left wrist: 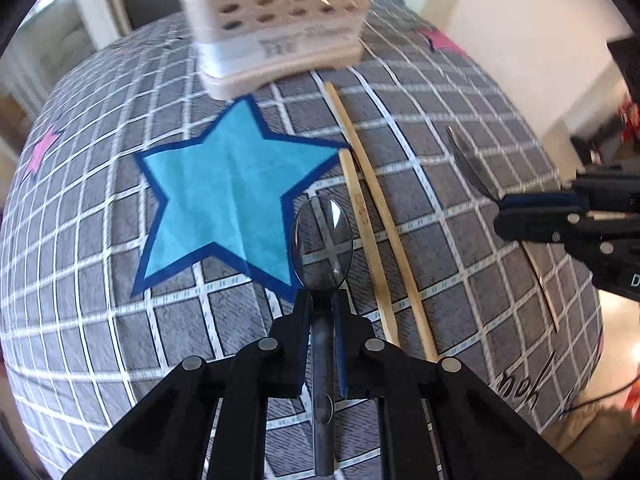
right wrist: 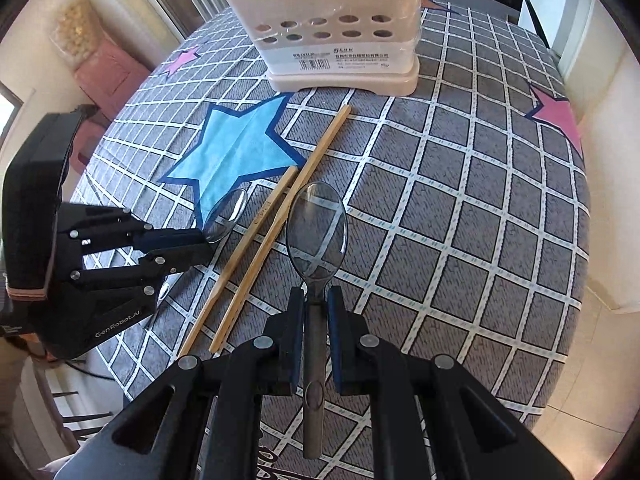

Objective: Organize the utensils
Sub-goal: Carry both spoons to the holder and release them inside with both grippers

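A grey checked tablecloth (right wrist: 460, 208) is spread beneath both grippers, with a large blue star (left wrist: 228, 196) printed on it ahead of the left fingers and to their left. Beyond the fingertips of both hands a cream utensil caddy (right wrist: 340, 36) is seen standing upright at the far side of the cloth, its perforated wall facing the cameras; handles are glimpsed already poking out of its top in the right wrist view. Between the two grippers a pair of wooden chopsticks (right wrist: 276, 220) is left lying flat on the cloth, side by side and nearly touching, their long axis running away from the fingers toward the caddy. The left gripper (left wrist: 322, 312) is closed on the neck of a clear plastic spoon (left wrist: 322, 240), handle trailing back between the jaws, bowl pointing forward and lifted clear of the cloth. The right gripper (right wrist: 316, 308) is likewise clamped on a second clear spoon (right wrist: 316, 232), held the same way, its long axis in line with the fingers. Both spoons are thus aimed at the caddy, which lies straight ahead of the right fingers and ahead, slightly left, of the left fingers. It is judged that the coming move turns on that alignment: each spoon must be carried forward and tipped upright over a compartment. The right hand appears the better lined up with the caddy; which is nearer cannot be settled. The chopsticks are not yet stowed.
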A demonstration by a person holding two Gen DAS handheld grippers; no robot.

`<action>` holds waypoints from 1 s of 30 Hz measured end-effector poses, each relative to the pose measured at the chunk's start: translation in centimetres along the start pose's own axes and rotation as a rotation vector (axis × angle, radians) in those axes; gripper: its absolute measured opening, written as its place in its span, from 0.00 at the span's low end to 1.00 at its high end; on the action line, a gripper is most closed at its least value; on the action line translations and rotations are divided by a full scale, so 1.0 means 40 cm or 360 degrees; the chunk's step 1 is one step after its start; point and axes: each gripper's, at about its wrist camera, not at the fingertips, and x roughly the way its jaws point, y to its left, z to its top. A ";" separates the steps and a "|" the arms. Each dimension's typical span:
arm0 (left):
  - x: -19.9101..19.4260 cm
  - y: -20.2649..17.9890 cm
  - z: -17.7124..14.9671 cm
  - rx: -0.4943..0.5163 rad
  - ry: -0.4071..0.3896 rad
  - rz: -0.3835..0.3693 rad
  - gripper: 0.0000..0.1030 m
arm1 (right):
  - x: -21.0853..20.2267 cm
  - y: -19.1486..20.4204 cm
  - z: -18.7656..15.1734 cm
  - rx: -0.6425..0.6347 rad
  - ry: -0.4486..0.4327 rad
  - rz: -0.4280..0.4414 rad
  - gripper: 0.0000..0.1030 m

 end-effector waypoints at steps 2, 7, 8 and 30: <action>-0.020 0.004 -0.013 -0.0061 -0.0082 0.0017 0.40 | -0.011 -0.003 -0.005 0.0009 -0.0024 0.0014 0.12; -0.082 0.009 -0.034 -0.0176 -0.0310 0.0054 0.41 | -0.033 -0.012 -0.010 0.0038 -0.0089 0.0037 0.12; -0.089 0.012 -0.034 -0.0196 -0.0347 0.0058 0.40 | -0.038 -0.014 -0.011 0.0044 -0.0103 0.0045 0.12; -0.262 0.021 -0.001 -0.0319 -0.0795 0.0174 0.41 | -0.145 -0.061 0.039 0.0144 -0.0359 0.0137 0.12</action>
